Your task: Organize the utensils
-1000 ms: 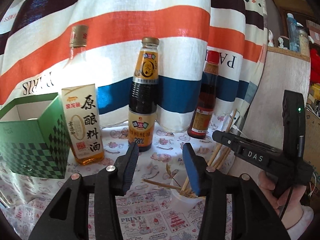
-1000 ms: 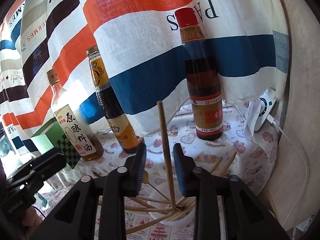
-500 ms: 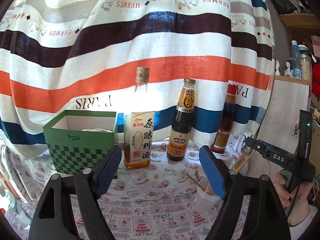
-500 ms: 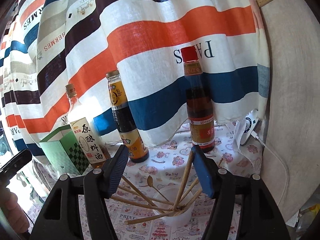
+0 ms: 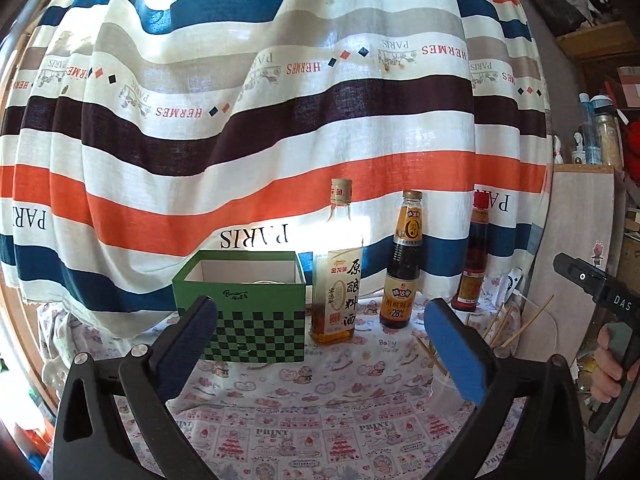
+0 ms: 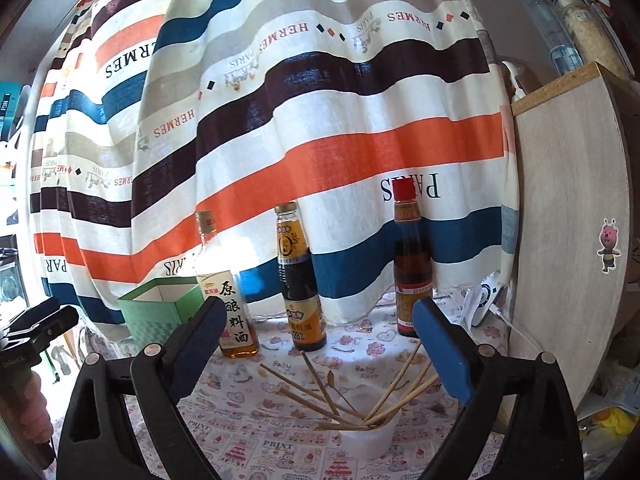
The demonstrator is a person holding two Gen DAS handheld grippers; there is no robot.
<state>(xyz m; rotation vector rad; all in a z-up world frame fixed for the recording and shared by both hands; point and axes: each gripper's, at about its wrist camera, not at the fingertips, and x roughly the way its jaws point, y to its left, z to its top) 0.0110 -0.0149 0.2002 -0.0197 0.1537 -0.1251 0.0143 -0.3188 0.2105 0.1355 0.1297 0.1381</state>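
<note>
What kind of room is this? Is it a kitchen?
Probably a corner of someone's home used like a kitchen, not a proper one. Three sauce bottles, such as the cooking wine bottle, stand on a printed tablecloth before a striped curtain, and a plastic cup holds wooden chopsticks.

Thin wooden chopsticks [image 6: 400, 394] stand bundled in a small translucent white cup [image 6: 370, 434], their lower ends gathered at its bottom and their tops fanning out to both sides at slanted angles. The cup stands upright on the patterned surface [image 6: 280, 440].
</note>
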